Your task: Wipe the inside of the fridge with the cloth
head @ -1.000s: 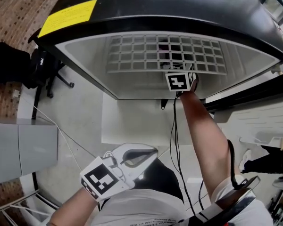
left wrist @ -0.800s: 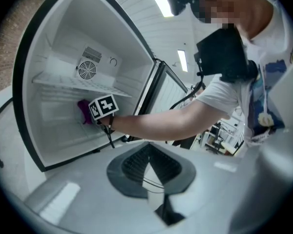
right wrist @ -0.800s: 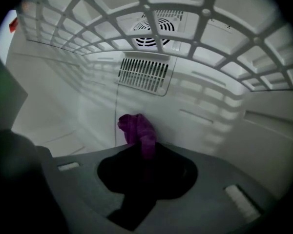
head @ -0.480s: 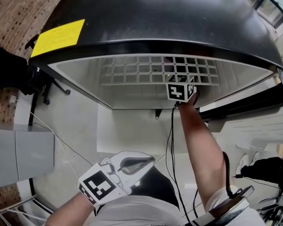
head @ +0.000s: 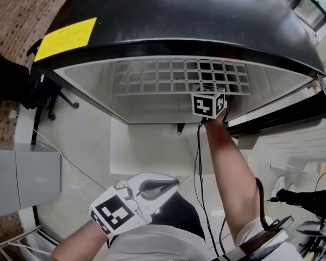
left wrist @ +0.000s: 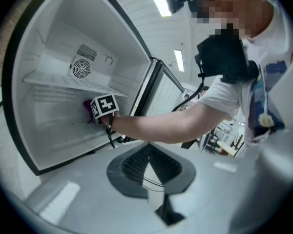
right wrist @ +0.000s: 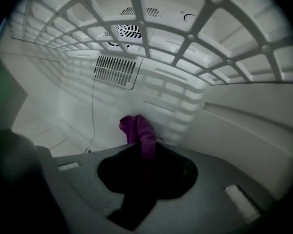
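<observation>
The fridge (head: 152,99) stands open, black outside and white inside. My right gripper (right wrist: 145,149) is deep inside it, under the wire shelf (head: 179,75), and is shut on a purple cloth (right wrist: 138,129). The cloth bunches out past the jaws close to the ribbed back wall (right wrist: 176,106). In the left gripper view the cloth (left wrist: 88,110) shows just beyond the right gripper's marker cube (left wrist: 104,106). My left gripper (head: 171,182) hangs shut and empty outside the fridge, near the person's body.
A vent grille (right wrist: 115,71) and a round fan (right wrist: 126,30) sit on the back wall. The fridge door (left wrist: 158,94) stands open at the right. A yellow label (head: 65,37) is on the fridge top. A cable (head: 198,162) runs along the right arm.
The right gripper with the cloth has shifted a little to the right under the wire shelf. The left gripper has stayed where it was.
</observation>
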